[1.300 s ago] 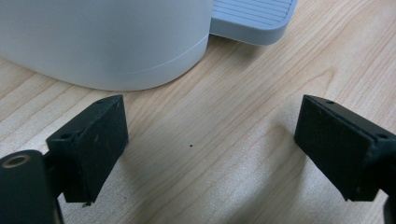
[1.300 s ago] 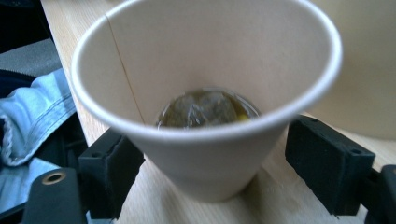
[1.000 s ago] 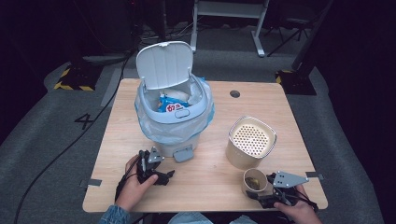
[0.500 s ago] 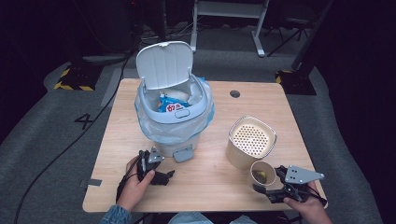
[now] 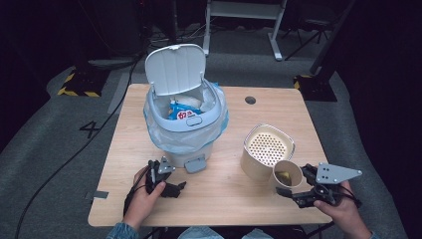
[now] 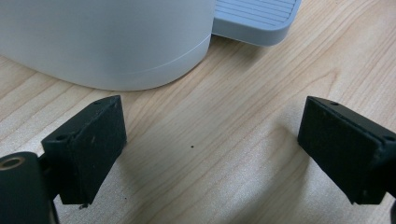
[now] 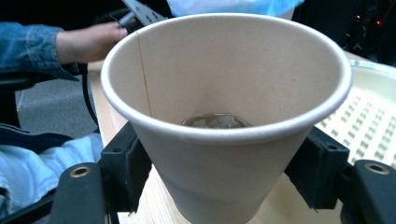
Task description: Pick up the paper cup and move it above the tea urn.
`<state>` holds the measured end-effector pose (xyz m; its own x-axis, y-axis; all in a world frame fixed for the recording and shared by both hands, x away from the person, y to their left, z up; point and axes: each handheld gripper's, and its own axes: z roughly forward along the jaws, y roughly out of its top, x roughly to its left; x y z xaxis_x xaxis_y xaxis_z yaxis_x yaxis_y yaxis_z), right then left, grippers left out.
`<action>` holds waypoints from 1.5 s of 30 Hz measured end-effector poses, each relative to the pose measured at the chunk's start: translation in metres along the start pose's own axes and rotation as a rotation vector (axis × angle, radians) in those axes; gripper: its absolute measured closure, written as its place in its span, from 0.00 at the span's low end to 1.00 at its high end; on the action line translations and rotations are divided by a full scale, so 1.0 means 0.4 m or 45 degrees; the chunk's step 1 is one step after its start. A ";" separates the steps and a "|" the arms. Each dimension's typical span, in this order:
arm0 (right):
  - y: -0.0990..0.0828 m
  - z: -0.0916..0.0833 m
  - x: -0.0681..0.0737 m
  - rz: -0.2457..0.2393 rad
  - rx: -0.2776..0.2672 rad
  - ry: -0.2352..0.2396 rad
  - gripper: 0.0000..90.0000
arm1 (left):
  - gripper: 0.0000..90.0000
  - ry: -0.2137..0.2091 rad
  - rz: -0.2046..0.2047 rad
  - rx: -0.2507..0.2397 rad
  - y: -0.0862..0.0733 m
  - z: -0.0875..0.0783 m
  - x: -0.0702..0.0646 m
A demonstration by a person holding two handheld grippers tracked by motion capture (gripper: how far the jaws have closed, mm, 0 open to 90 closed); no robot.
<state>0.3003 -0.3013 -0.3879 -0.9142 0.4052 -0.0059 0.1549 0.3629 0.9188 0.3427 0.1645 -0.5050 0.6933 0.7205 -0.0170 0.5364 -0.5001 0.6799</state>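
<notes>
From the high view, the right tongs (image 5: 291, 186) clamp a paper cup (image 5: 287, 173) just beside a perforated strainer tub (image 5: 267, 149) on the bench (image 5: 224, 194); the left tongs (image 5: 171, 186) lie wide apart, holding nothing, just before a lidded white bin (image 5: 185, 124). In the left gripper view, the bin's base (image 6: 102, 42) and pedal (image 6: 254, 18) sit just ahead of the empty, open pads. In the right gripper view, both pads (image 7: 123, 163) press the cup (image 7: 224, 116), which holds some liquid (image 7: 215, 121).
</notes>
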 end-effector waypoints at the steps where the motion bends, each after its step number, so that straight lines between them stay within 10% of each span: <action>1: 0.000 0.000 0.000 0.000 0.000 0.000 0.34 | 0.09 0.003 0.000 0.001 0.000 0.000 0.000; 11: 0.089 0.002 -0.067 -0.031 -0.005 -0.043 0.34 | 0.07 0.005 -0.013 0.009 0.001 0.001 0.001; 34: 0.130 0.020 -0.241 -0.058 0.014 -0.250 0.34 | 0.01 0.018 -0.018 0.031 0.006 0.007 0.004; 41: 0.138 0.027 -0.255 -0.193 0.068 -0.315 0.34 | 0.01 0.018 -0.018 0.031 0.006 0.007 0.004; 45: 0.143 0.034 -0.248 -0.368 0.146 -0.381 0.34 | 0.01 0.018 -0.018 0.031 0.006 0.007 0.004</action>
<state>0.4048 -0.3094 -0.3402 -0.7797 0.4925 -0.3866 -0.0357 0.5815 0.8128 0.3464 0.1633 -0.5055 0.6787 0.7343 -0.0156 0.5575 -0.5012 0.6618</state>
